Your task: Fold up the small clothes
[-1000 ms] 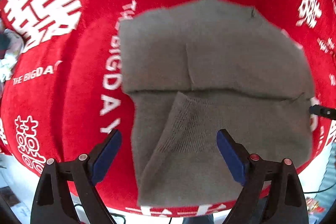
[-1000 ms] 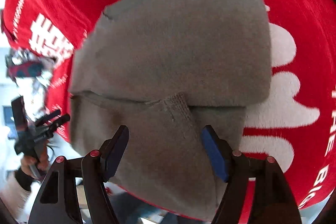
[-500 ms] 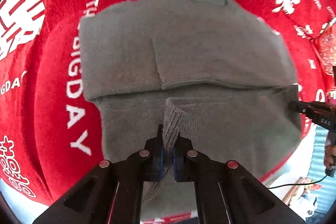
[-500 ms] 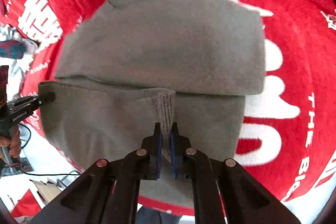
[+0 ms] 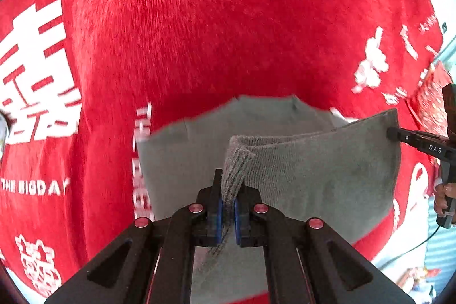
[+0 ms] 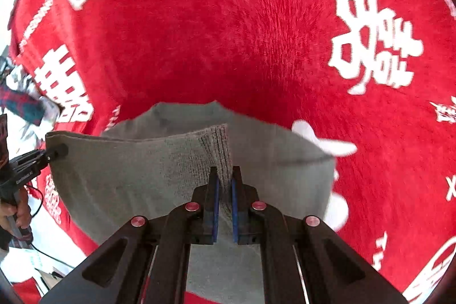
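- Both claws are clamped on one grey knit garment [image 5: 313, 175]; the left claw [image 5: 227, 214] pinches a ribbed corner between its blue pads [image 5: 219, 215], with a strip of knit hanging down through the gap.
- Seen from the right wrist, the right claw [image 6: 223, 200] grips another ribbed corner of the garment [image 6: 128, 175] the same way, pads pressed on the cloth.
- Between the two claws the near edge of the garment is raised off the surface and stretched as a band, while its far part lies flat on the cloth underneath.
- Under it lies a red plush cloth [image 5: 228, 33] printed with large white characters and the words "THE BIG DAY".
- At the right edge of the left wrist view the right claw's tip meets the garment's corner, with a hand [image 5: 444, 195] on the handle.
- At the left edge of the right wrist view the left claw's tip holds the opposite corner, with a hand [image 6: 12, 214] below it.
- Motion blur smears the white print.
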`<state>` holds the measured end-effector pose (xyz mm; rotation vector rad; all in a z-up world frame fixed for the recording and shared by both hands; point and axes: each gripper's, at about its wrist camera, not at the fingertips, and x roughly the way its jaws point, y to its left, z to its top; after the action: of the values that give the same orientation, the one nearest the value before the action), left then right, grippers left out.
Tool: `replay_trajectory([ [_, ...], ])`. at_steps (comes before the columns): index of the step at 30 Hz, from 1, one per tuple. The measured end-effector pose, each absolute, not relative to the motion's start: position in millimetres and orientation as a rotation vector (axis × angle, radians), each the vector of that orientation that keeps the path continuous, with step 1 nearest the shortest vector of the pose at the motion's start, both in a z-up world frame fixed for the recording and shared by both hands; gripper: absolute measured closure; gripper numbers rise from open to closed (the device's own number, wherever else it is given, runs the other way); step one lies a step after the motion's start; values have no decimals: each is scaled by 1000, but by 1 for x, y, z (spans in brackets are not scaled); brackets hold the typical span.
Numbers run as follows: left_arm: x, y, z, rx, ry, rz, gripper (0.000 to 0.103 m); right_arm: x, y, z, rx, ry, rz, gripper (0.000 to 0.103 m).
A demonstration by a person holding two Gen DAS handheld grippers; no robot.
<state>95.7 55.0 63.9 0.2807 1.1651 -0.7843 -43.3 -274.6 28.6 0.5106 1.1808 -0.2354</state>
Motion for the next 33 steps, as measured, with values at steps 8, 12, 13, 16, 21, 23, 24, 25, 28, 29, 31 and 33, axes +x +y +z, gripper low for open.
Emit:
replay_trajectory([
  [8,152,6,-49,356,1257,-619,96,-10,-301,-77,635,1299,-285,95],
  [12,153,3,-74,386,1253,-586,96,-15,-306,-85,685,1275,-314,95],
  [13,153,2,-74,391,1240,-580,95,-16,-306,-84,682,1273,-325,95],
  [16,160,1,-74,434,1211,-518,56,-15,-305,-81,654,1283,-375,95],
  [21,185,26,-59,393,1212,-379,41,-24,-307,-65,674,1270,-448,89],
  [23,187,38,-49,365,1225,-385,41,-37,-305,-56,724,1248,-436,89],
  [24,184,43,-44,359,1231,-397,41,-47,-301,-50,744,1239,-426,89],
  [25,180,48,-41,356,1238,-408,41,-53,-297,-46,750,1234,-417,89],
  [28,158,64,-37,351,1280,-452,41,-78,-274,-39,722,1259,-369,89],
  [29,149,63,-39,360,1293,-458,41,-85,-264,-43,697,1293,-362,89],
  [31,126,71,-48,400,1316,-455,41,-103,-251,-53,654,1374,-389,90],
  [33,110,82,-65,457,1354,-411,41,-128,-248,-53,729,1365,-414,90],
])
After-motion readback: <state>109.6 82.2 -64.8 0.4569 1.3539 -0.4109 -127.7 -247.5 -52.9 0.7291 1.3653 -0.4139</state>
